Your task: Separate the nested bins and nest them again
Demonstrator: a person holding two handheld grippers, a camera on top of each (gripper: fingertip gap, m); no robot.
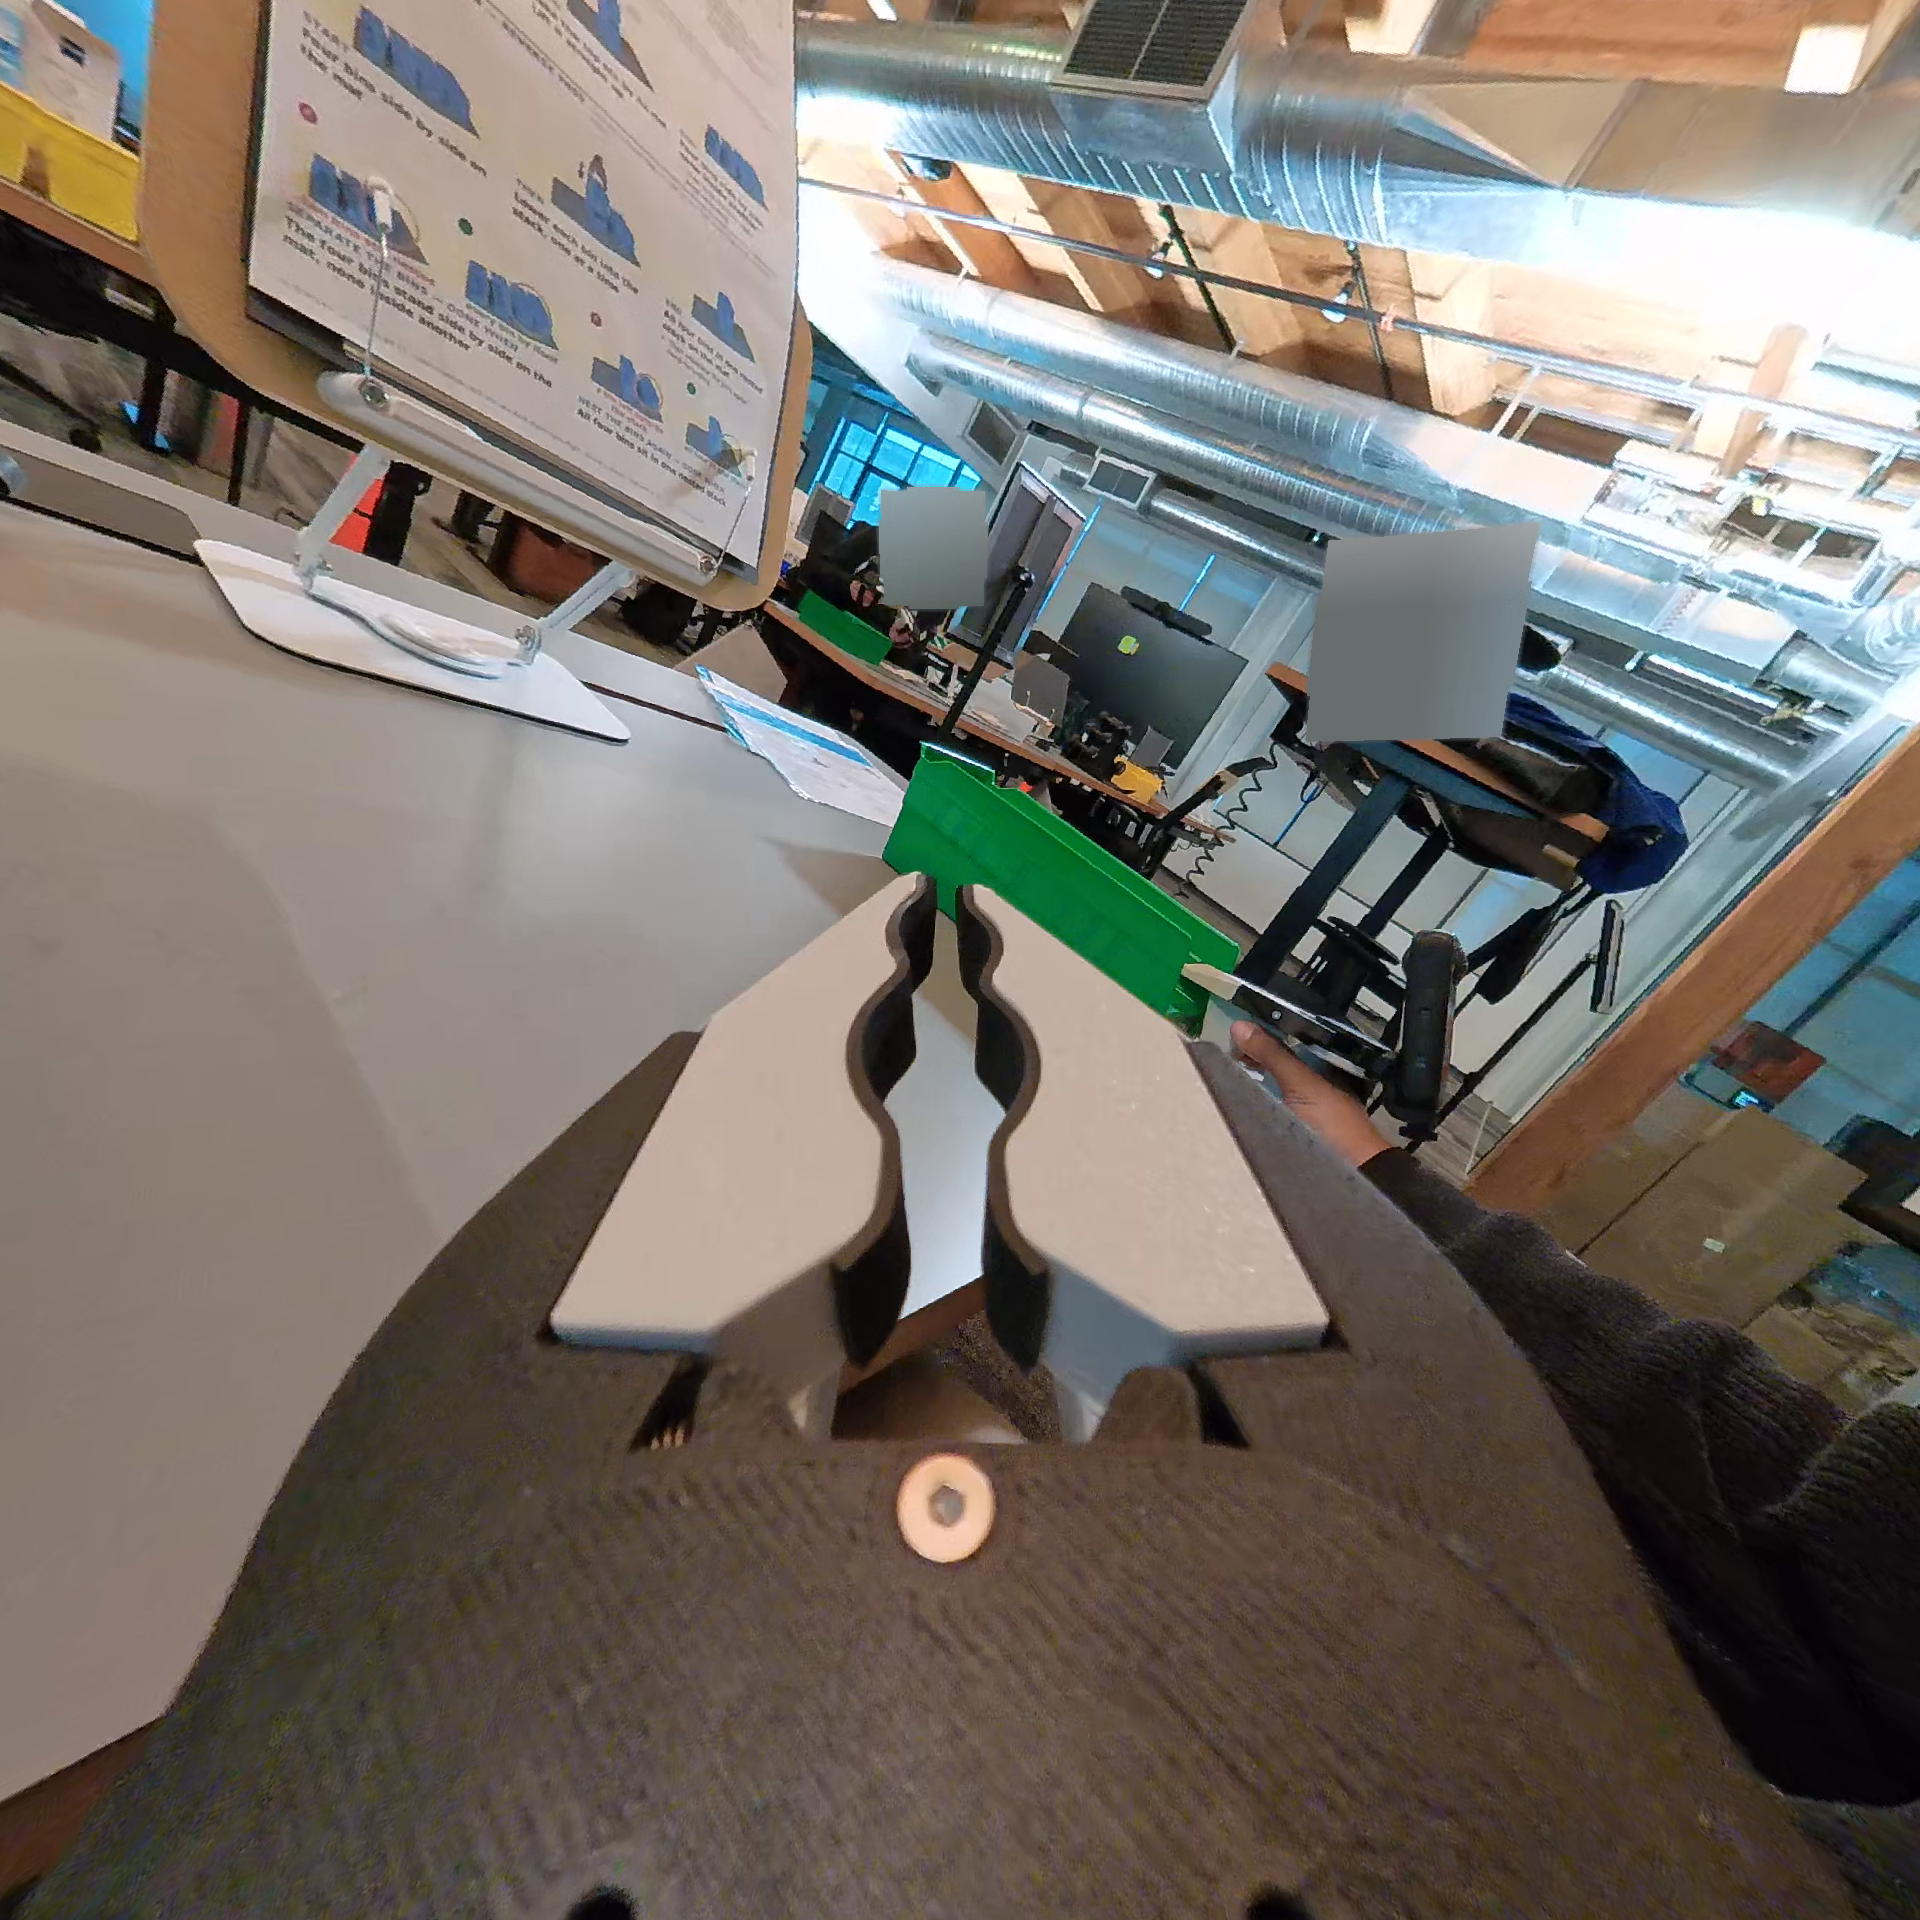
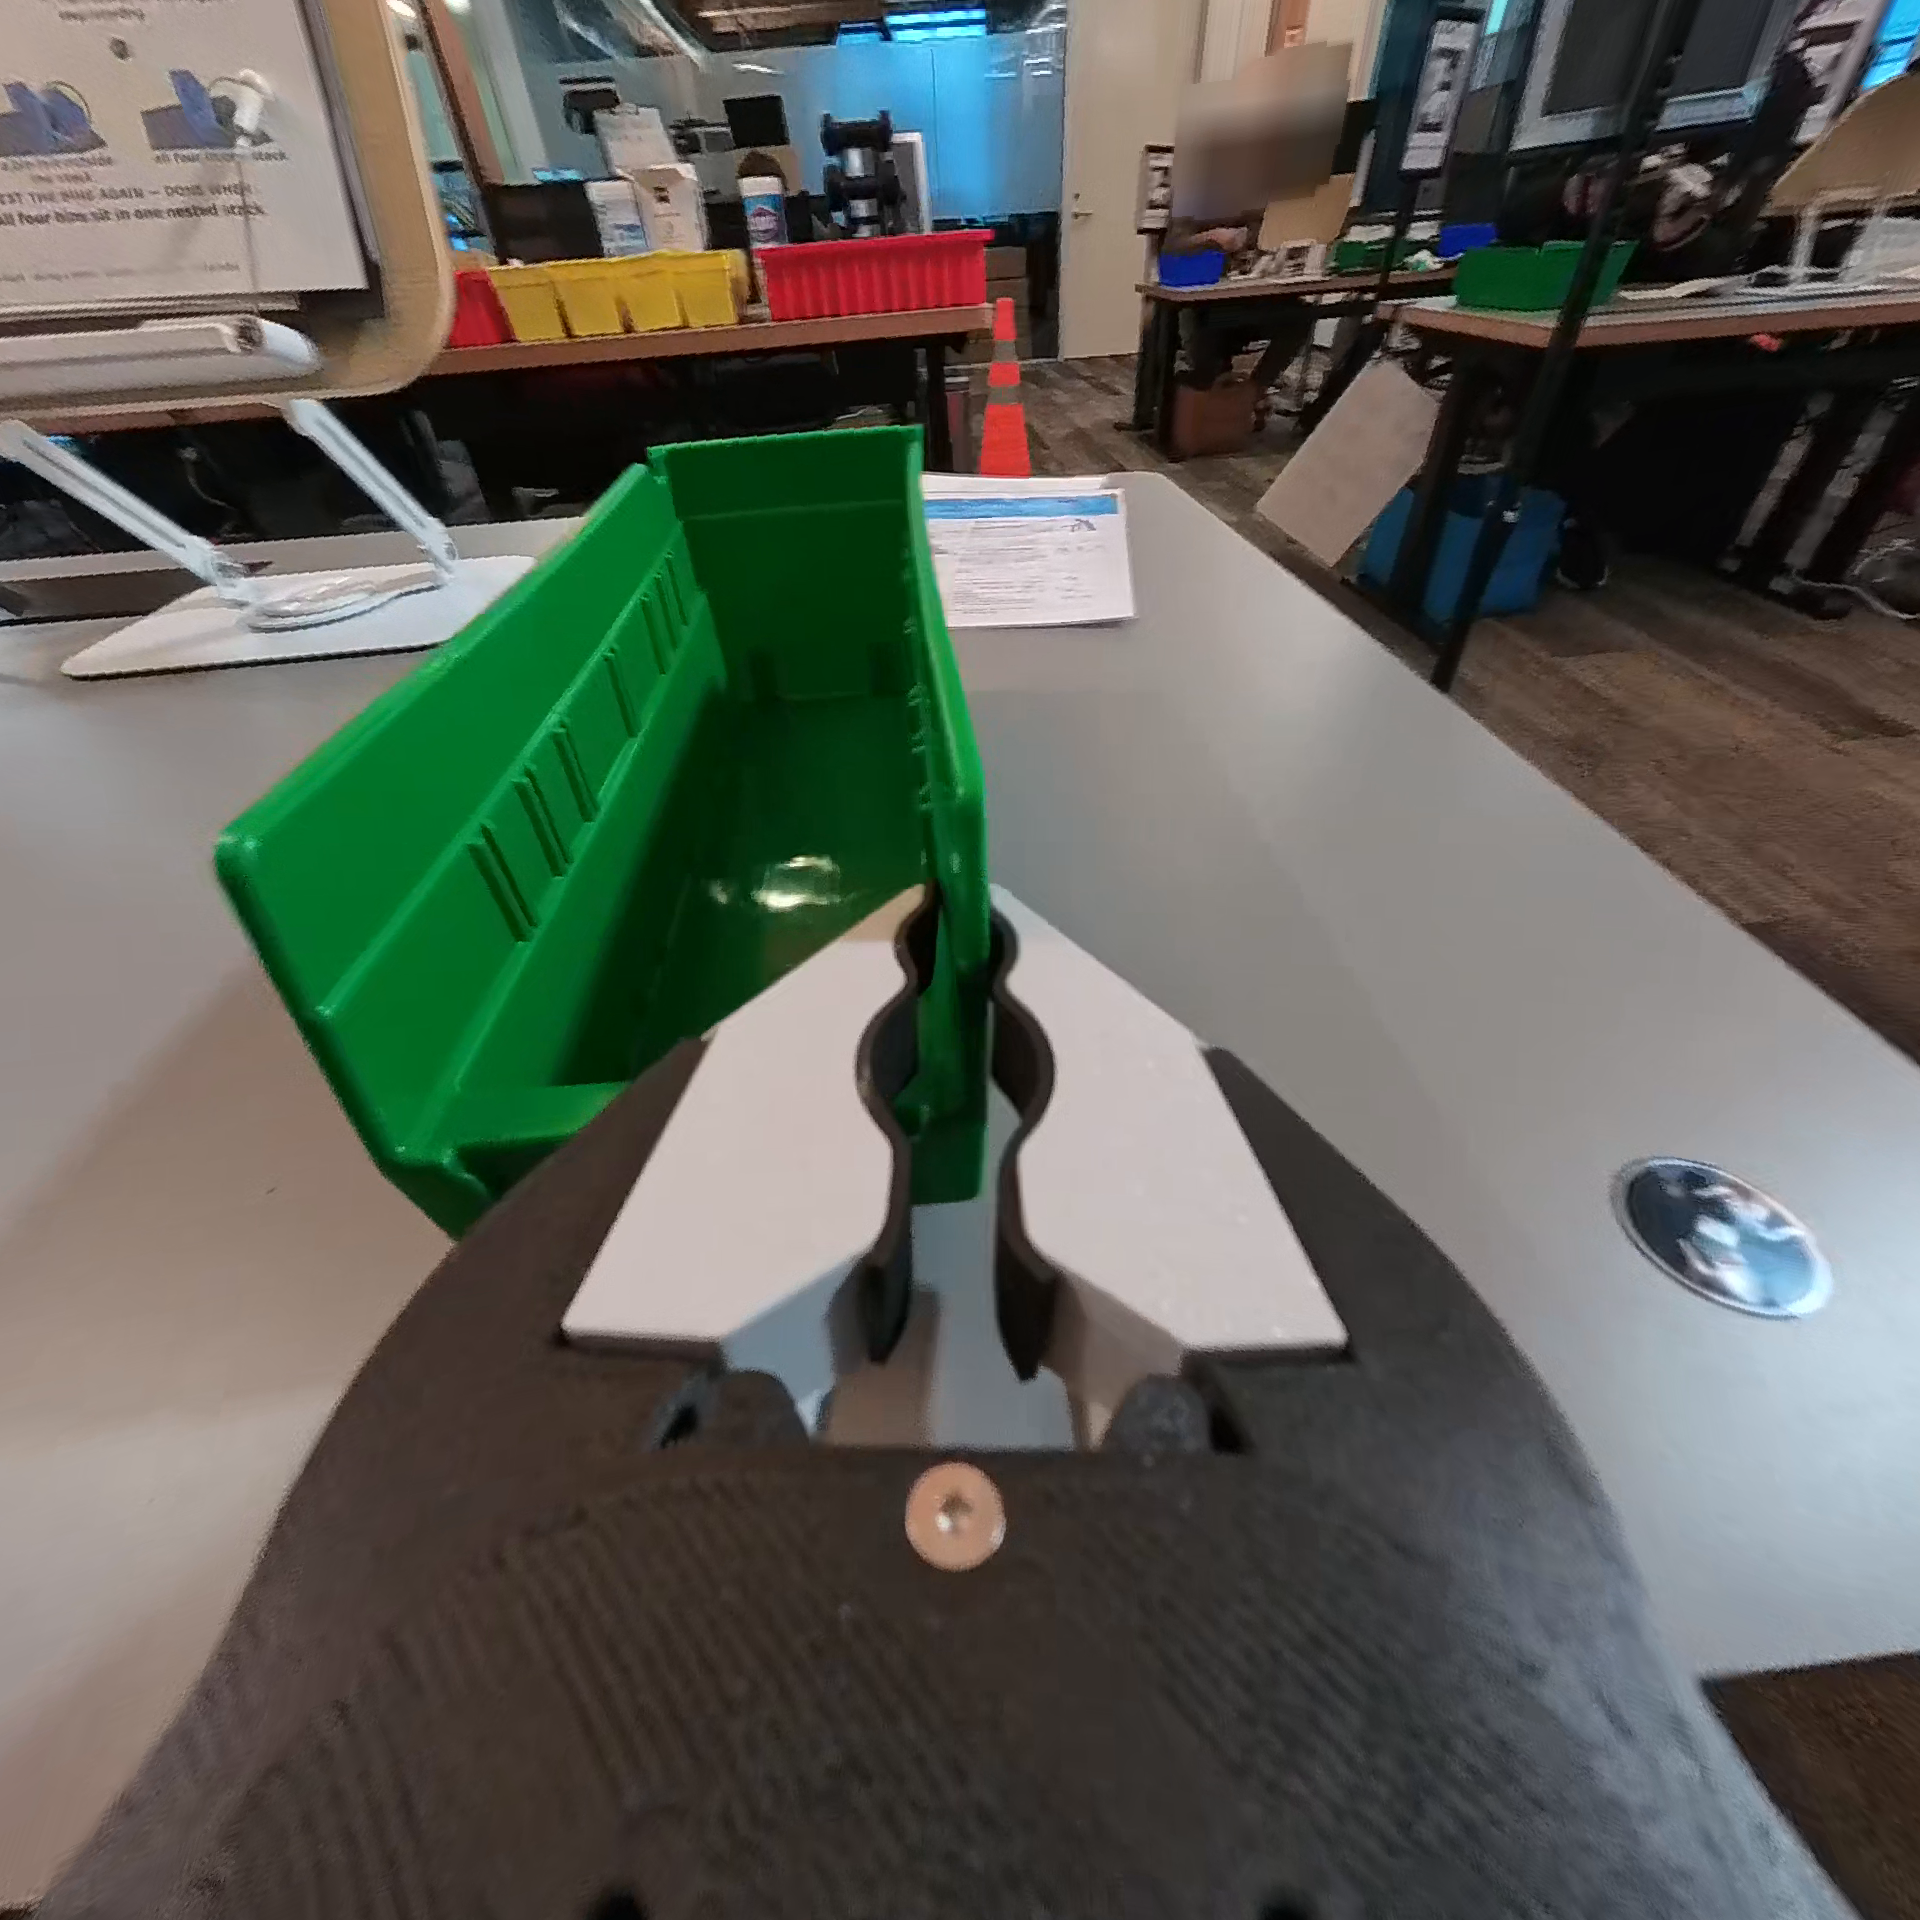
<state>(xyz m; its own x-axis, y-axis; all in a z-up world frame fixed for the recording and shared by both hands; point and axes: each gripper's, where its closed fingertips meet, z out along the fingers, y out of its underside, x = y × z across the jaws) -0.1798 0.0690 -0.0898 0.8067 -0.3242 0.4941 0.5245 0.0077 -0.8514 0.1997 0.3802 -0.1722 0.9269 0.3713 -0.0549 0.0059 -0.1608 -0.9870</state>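
Right wrist view: grey table [image 2: 1299, 831], workshop benches [image 2: 707, 338] beyond.

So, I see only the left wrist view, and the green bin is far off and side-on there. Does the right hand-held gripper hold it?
Observer: Yes. The right hand-held gripper is shut on the bin's right side wall, close to its near end.
Operator: Is another bin inside it?
Observer: None shows. The part of its floor that I see is bare and glossy.
Operator: Is anything on the table to the right of the bin?
Observer: Only a round metal cap set in the table, well apart from the bin.
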